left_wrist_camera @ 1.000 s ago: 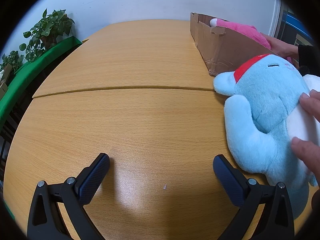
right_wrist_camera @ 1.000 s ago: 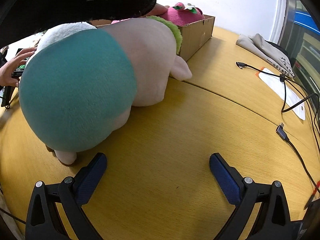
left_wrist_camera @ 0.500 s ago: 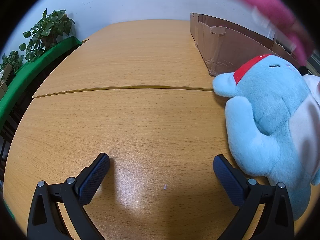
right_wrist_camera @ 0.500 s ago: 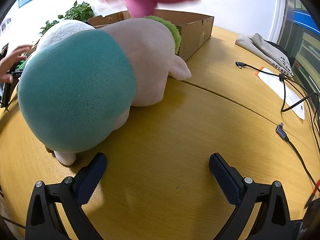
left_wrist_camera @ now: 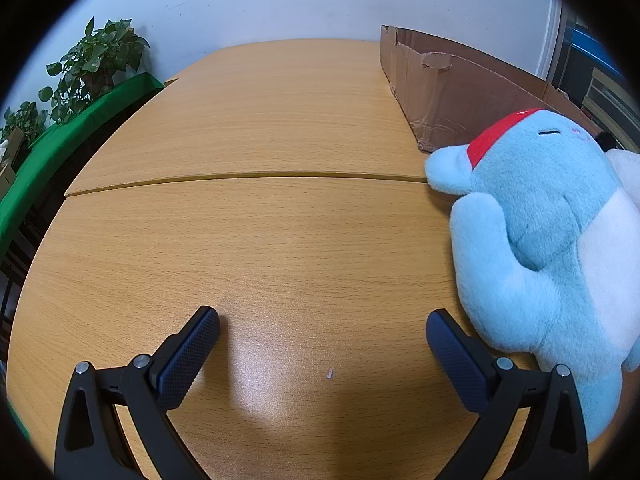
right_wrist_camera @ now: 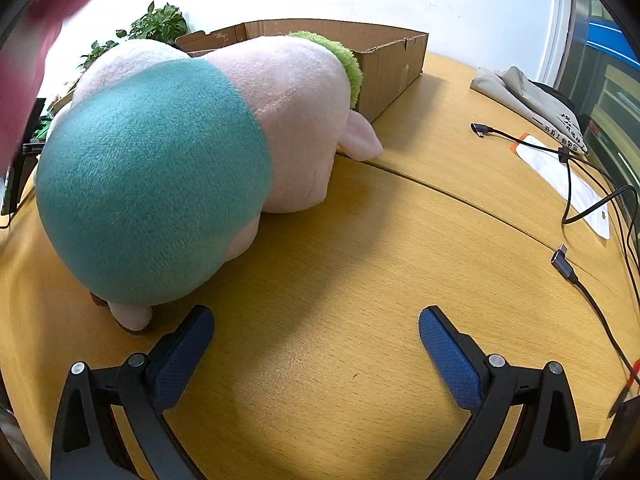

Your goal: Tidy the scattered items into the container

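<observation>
Two views show this moment. From the left wrist, the left hand-held gripper hangs over the wooden counter with its jaws spread wide and nothing between them. A light blue plush toy with a red band lies on the counter just beside the right finger, its head touching the cardboard box.

From the right wrist, the right hand-held gripper is likewise wide apart and empty. A pink and teal plush toy stands just beyond its left finger, against the box. Cables lie well apart at right.
</observation>
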Available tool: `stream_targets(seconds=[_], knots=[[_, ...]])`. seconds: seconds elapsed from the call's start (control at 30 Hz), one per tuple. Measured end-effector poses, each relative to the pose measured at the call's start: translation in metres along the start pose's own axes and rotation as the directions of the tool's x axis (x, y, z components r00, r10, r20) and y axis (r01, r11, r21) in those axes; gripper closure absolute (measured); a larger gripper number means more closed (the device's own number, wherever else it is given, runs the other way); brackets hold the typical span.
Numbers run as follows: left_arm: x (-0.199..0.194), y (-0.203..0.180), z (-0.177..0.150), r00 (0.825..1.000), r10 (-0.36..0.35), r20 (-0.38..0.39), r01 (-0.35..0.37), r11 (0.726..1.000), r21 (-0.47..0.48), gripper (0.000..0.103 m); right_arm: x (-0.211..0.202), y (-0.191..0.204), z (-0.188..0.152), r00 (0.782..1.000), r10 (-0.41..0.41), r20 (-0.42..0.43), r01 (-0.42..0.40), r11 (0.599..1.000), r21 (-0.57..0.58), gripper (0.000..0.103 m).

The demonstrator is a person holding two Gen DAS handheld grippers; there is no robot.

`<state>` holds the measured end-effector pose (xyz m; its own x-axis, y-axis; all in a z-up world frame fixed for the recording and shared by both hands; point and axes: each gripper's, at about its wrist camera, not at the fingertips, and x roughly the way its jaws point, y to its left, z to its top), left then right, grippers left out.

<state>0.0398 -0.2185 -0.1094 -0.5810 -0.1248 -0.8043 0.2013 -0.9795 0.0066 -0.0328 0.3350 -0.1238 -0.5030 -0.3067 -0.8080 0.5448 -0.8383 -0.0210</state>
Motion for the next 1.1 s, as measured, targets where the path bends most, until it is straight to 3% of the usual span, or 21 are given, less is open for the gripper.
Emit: stream_targets(seconds=[0.63, 0.8, 0.9, 1.1], knots=[[0.000, 0.000, 0.000, 1.000, -0.002, -0.001, 0.002, 1.000, 0.005, 0.000, -0.001, -0.001, -0.001, 1.000, 0.004, 0.002, -0.004, 1.000, -0.004, 0.000], [-0.012, -0.007, -0.011, 0.997, -0.081, 0.000, 0.081, 0.991, 0.105, 0.001, -0.001, -0.001, -0.001, 1.000, 0.004, 0.002, -0.004, 1.000, -0.004, 0.000], [-0.044, -0.012, -0.020, 0.983, -0.177, 0.051, 0.168, 0.973, 0.158, 0.001, -0.001, -0.001, -0.001, 1.000, 0.005, 0.003, -0.005, 1.000, -0.004, 0.000], [-0.121, -0.034, -0.024, 0.939, -0.286, 0.191, 0.244, 0.946, 0.215, 0.001, -0.002, -0.001, -0.002, 1.000, 0.005, 0.003, -0.005, 1.000, -0.004, 0.000]])
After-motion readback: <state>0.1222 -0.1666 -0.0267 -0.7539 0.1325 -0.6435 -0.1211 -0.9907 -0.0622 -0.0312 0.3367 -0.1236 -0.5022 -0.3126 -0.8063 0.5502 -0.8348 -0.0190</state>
